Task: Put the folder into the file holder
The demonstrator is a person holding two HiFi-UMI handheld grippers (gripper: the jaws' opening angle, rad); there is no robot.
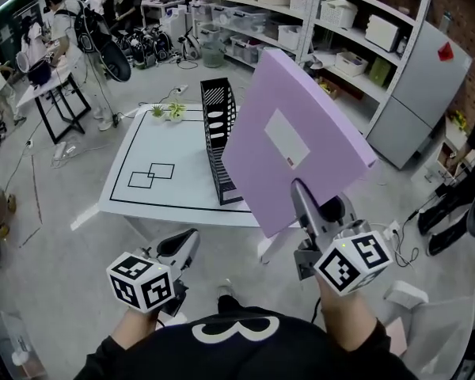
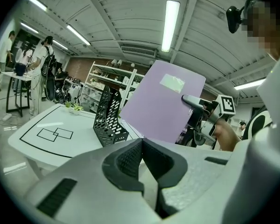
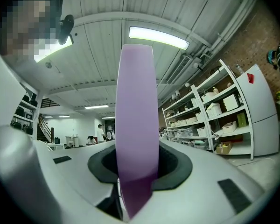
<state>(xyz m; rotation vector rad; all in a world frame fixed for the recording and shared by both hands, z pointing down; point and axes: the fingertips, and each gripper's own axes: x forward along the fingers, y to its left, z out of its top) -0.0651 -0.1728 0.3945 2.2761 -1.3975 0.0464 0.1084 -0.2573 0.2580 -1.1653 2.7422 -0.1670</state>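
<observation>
The folder [image 1: 301, 125] is in the air at the centre right of the head view, tilted, its label facing up. The right gripper [image 1: 303, 195] clamps its lower edge; in the right gripper view the purple edge runs straight up between the two pads, which press on it from both sides. The holder [image 1: 219, 133] stands upright, to the left of the folder, on the near right part of the table [image 1: 182, 137], and looks empty as far as its mesh shows. The left gripper [image 1: 191, 237] hangs low at the lower left, clear of the table, its jaws together on nothing.

By my reading, the pick-up is done. The folder must still be carried over the holder, turned on edge, lowered into a slot and released.
</observation>
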